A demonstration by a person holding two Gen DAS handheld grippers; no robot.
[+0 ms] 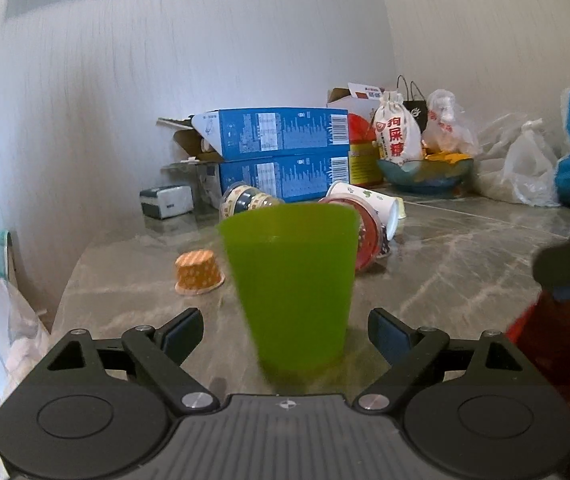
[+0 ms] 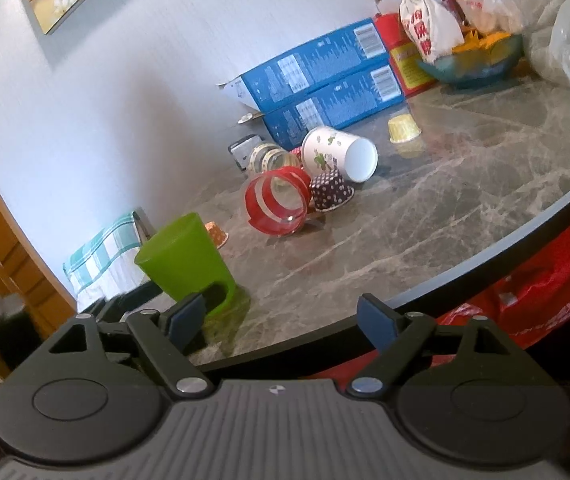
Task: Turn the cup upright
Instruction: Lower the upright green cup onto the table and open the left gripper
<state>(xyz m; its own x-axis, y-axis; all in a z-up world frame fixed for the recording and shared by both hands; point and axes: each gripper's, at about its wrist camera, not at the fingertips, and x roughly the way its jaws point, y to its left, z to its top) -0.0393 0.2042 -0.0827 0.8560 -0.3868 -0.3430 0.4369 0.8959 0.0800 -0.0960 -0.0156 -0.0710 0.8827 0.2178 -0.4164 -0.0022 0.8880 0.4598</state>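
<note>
Standing upright on the tabletop [image 1: 445, 264], the green cup [image 1: 291, 284] is seen between the fingers of the left claw [image 1: 285, 330], untouched. Both claws are spread wide; the right claw [image 2: 281, 318] holds nothing.

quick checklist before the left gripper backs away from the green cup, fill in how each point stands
1. Green cup upright, mouth up, base on the table: ok, both views show it so.
2. Left gripper open, pads clear of the cup: ok, a gap shows on each side.
3. Cup settled: cannot tell, its outline is blurred in the left wrist view.
4. Room from the table edge: ok in the right wrist view, the cup stands inside the rim.
5. Right gripper out of the way: ok, open, holding nothing, off to the cup's side.
6. Orange paper cup behind, apart from the green cup: ok.
</note>
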